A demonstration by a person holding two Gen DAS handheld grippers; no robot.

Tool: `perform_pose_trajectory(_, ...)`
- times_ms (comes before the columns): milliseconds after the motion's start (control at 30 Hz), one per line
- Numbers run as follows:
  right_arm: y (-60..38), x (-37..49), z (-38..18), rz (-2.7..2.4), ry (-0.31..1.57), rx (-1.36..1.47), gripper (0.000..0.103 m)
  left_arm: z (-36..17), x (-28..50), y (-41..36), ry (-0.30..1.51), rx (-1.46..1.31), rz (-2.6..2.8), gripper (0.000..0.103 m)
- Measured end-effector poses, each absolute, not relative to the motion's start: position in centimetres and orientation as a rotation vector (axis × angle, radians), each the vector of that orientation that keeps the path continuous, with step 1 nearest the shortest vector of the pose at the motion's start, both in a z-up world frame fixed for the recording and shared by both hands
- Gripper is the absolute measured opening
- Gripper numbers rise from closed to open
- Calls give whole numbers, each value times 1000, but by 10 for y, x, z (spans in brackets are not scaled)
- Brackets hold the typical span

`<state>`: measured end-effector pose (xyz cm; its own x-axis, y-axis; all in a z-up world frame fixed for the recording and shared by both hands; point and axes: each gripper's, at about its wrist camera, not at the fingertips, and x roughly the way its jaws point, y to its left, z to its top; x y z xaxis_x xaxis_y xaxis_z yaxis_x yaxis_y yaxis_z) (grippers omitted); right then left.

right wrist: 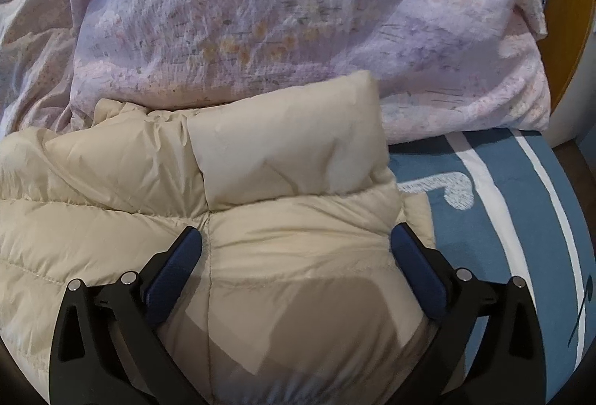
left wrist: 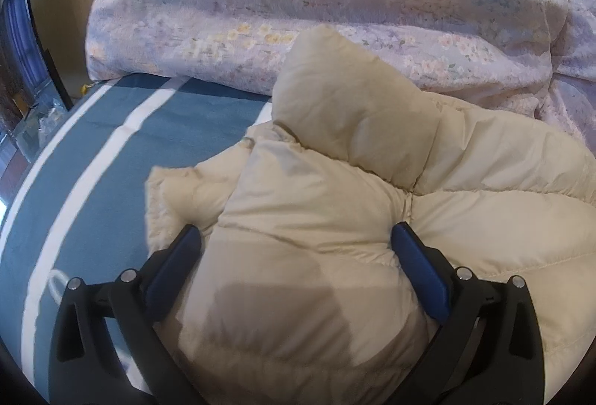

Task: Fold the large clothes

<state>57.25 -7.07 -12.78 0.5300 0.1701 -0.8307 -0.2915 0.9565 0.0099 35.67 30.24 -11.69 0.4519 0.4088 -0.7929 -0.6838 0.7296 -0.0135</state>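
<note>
A cream jacket (left wrist: 316,218) is laid on a blue-striped bed (left wrist: 111,163) against a floral quilt (right wrist: 279,13); both tools, left (left wrist: 296,244) and right (right wrist: 296,244), are spread wide over it, perhaps touching.

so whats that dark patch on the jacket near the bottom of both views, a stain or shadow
Likely shadow: in the left wrist view a grey block sits on the cream puffer jacket between the left gripper fingers; the right wrist view shows the same by the right gripper. Fisheye bends the bedsheet stripes.

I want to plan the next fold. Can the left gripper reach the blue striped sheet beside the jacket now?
Probably not directly: the left gripper is open with the cream puffer jacket bulging between its fingers, so the blue striped sheet lies off to its side.
</note>
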Motion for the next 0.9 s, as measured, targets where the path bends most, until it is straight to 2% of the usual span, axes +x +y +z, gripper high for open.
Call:
perform_pose_trajectory(233,-141,534,-78,386,957,58,102,-74,276,294,757,-463,583,100)
perform_pose_trajectory(567,-185,519,-120,436,1138,258,102,-99,227,318,830,-667,571,100)
perform_pose_trajectory(900,-173,498,-125,519,1127,241,102,-111,242,287,888,-580,540,100)
